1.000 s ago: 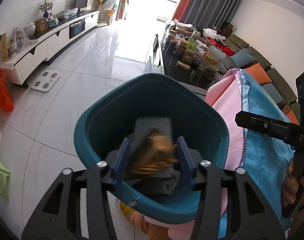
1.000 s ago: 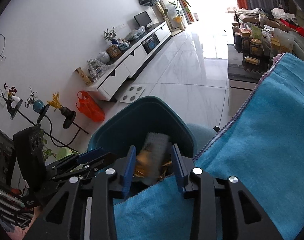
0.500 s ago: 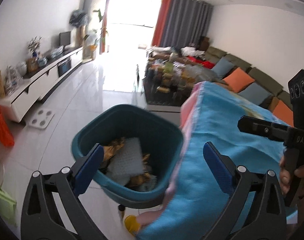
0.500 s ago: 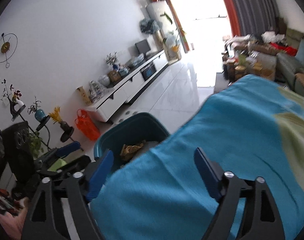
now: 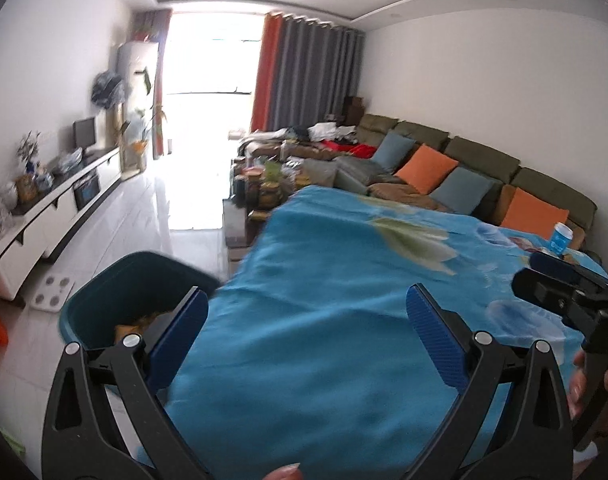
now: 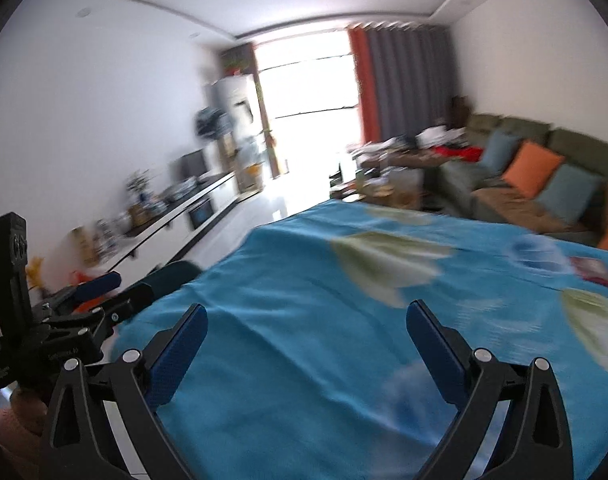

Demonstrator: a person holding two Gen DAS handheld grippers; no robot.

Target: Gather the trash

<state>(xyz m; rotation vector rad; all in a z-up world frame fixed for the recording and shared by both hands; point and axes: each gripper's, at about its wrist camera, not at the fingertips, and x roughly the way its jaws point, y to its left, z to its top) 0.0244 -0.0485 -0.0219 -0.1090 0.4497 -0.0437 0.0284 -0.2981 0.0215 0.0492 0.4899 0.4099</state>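
Both grippers released, nothing between the fingers. Left gripper [image 5: 306, 322] sits over the blue cloth [image 5: 344, 320] covering the counter; its jaws were opening within the last second and now stand fully spread. Right gripper [image 6: 306, 334] likewise — jaws have just been opening, now wide, only cloth beneath them.

Teal trash bin [image 5: 115, 300] is on the floor just off the counter's near-left edge, partly behind the left gripper's left finger. Gold-coloured trash [image 5: 137, 322] lies inside it — blurred, can't resolve the pieces. From the right wrist view only a sliver of the bin's rim shows past the cloth edge.

Far right on the cloth: a blue can [image 5: 560, 238]. Sofa [image 5: 484, 164] with orange and blue cushions runs along the right wall.
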